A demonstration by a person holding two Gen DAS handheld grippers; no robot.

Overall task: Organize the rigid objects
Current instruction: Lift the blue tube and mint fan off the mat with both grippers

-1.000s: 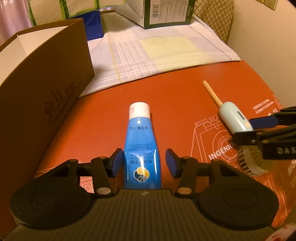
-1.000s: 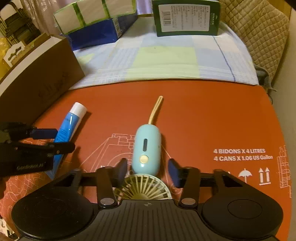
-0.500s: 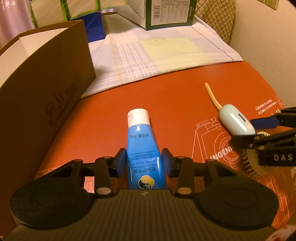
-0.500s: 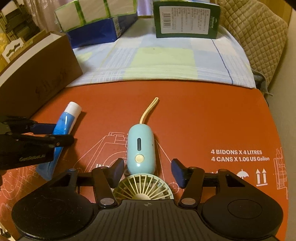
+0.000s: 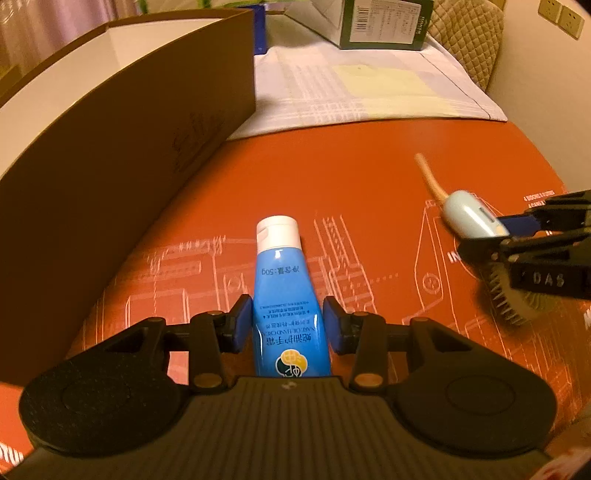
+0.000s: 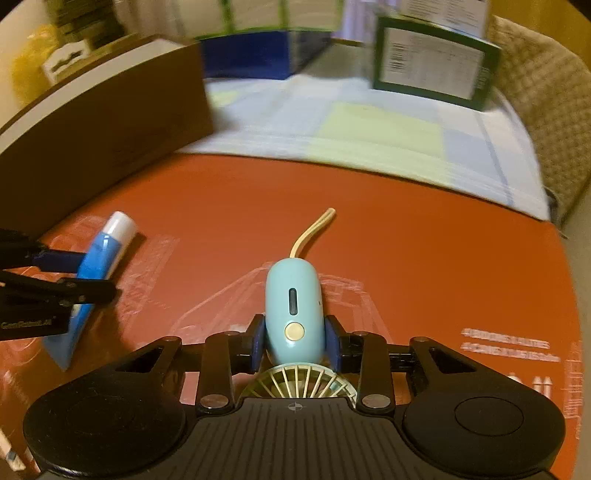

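Pinching now: left tongs (image 5: 286,328) on tube (image 5: 284,295), right tongs (image 6: 295,343) seemingly on fan (image 6: 293,314).

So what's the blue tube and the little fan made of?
The blue hand cream tube looks like soft, glossy plastic: light glints off its printed skin, and its white cap looks harder and matte. The handheld fan seems smooth hard plastic, pale blue with a slight sheen, with cream plastic grille ribs. Its strap may be rubbery.

Tube (image 5: 286,295): "50g" plus upside-down Chinese print and small "HAND CREAM"-type line, not fully legible. Right claw (image 5: 532,254) body: "DAS". Red mat (image 5: 369,192): blurred white lettering, unreadable. Green box (image 5: 384,22): barcode, tiny print.
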